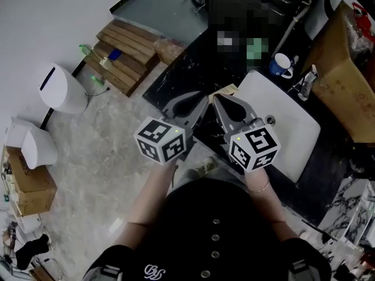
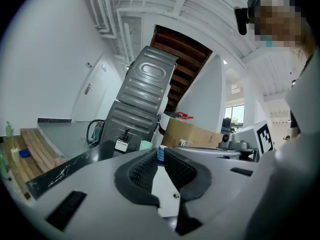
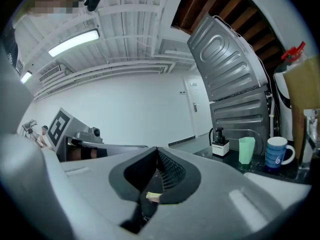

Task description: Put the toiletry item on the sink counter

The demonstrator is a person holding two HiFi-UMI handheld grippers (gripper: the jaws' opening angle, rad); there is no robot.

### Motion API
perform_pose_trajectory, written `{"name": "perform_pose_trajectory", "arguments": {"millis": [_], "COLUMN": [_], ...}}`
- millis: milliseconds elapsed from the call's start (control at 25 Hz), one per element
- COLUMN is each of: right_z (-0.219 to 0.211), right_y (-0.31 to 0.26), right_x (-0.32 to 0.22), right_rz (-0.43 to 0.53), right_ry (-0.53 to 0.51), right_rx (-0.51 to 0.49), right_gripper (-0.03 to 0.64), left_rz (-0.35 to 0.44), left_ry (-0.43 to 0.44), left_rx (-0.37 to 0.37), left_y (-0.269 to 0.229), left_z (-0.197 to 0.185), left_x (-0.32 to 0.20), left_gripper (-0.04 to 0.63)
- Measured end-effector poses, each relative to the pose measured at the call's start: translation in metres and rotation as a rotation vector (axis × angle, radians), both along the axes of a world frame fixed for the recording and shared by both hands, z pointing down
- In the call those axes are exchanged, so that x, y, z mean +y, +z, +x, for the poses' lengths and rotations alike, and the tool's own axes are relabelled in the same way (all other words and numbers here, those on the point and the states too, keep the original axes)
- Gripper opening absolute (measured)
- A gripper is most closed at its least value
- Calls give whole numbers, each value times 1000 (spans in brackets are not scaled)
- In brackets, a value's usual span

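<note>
A: Position of the toiletry item [image 1: 227,90]?
B: Beige piece on the dark surface [image 1: 176,75], by the left corner of the white sink [image 1: 293,127], just past both gripper tips. Contact with the tips could not be resolved.

A: Left gripper [image 1: 204,98]?
B: Released. Pads stood a narrow slit apart with nothing between them; the blue mug [image 2: 160,154] showed through the gap.

A: Right gripper [image 1: 214,97]?
B: Clenched, pads together. A small yellowish scrap [image 3: 152,196] sat at their lower edge, unidentified.
</note>
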State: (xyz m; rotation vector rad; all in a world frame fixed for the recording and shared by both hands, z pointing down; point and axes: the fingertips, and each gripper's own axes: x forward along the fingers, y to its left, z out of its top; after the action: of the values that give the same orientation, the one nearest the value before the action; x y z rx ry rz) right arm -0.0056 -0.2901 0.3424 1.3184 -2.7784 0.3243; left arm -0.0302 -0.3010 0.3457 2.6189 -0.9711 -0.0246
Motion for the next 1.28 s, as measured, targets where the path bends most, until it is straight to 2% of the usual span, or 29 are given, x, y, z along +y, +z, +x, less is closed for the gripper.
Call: {"name": "perform_pose_trajectory", "arguments": {"millis": [520, 1280], "right_z": [-3, -2], "right_y": [-7, 5], "right_x": [1, 7], "right_rz": [14, -9], "right_ry": [-24, -33], "right_rx": [-4, 23], "right_gripper": [5, 5], "left_rz": [23, -26], "left_ry": [-8, -3], "left_rx": [63, 93], "left_y": [-9, 0], "left_z": [-2, 3], "left_x": [1, 5], "left_gripper": [20, 18]}}
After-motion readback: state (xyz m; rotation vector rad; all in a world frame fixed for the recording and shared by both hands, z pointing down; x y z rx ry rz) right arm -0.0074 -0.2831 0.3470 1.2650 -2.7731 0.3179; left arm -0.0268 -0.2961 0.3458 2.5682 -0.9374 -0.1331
